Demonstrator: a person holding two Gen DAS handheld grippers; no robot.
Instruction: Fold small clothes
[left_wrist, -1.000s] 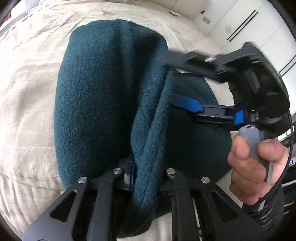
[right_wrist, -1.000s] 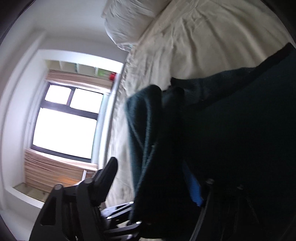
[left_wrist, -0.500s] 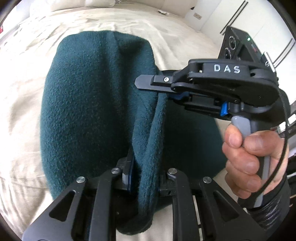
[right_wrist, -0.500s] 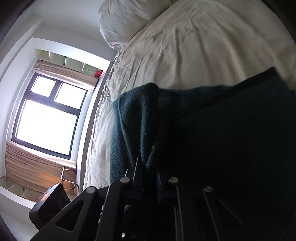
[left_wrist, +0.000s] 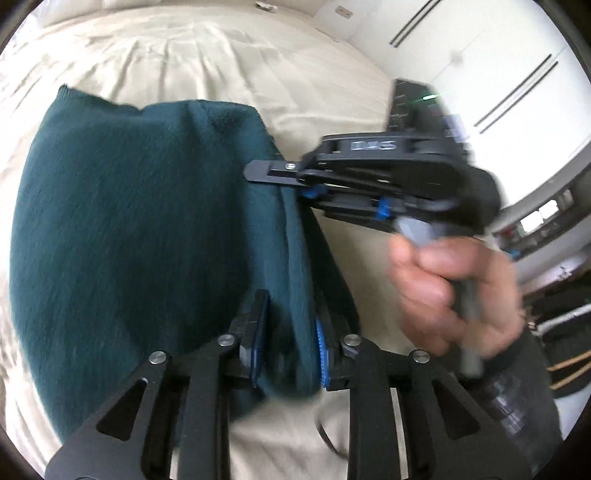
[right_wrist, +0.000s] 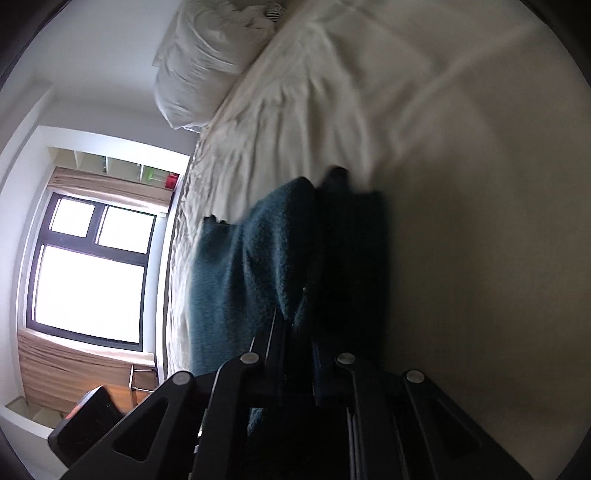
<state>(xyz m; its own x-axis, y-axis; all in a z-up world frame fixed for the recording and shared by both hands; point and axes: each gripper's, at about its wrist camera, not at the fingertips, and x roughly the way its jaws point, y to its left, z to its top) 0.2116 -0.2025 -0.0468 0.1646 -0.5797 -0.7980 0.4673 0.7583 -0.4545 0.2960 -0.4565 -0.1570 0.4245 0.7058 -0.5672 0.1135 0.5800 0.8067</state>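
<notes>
A dark teal fleece garment (left_wrist: 140, 229) lies folded over on the cream bed sheet (left_wrist: 207, 55). My left gripper (left_wrist: 290, 343) holds the garment's thick folded right edge between its blue-padded fingers. My right gripper (left_wrist: 295, 184), held in a hand, pinches the same edge farther up. In the right wrist view the right gripper (right_wrist: 295, 332) is closed on the teal fabric (right_wrist: 258, 258), which hangs over the sheet (right_wrist: 461, 147).
A white pillow (right_wrist: 207, 62) lies at the head of the bed. A window (right_wrist: 88, 273) and shelf are beyond the bed's side. White wardrobe doors (left_wrist: 498, 74) stand to the right of the bed.
The garment's top layer has been carried over to the left and laid down, uncovering sheet on the right. Both grippers moved with the edge they hold.
</notes>
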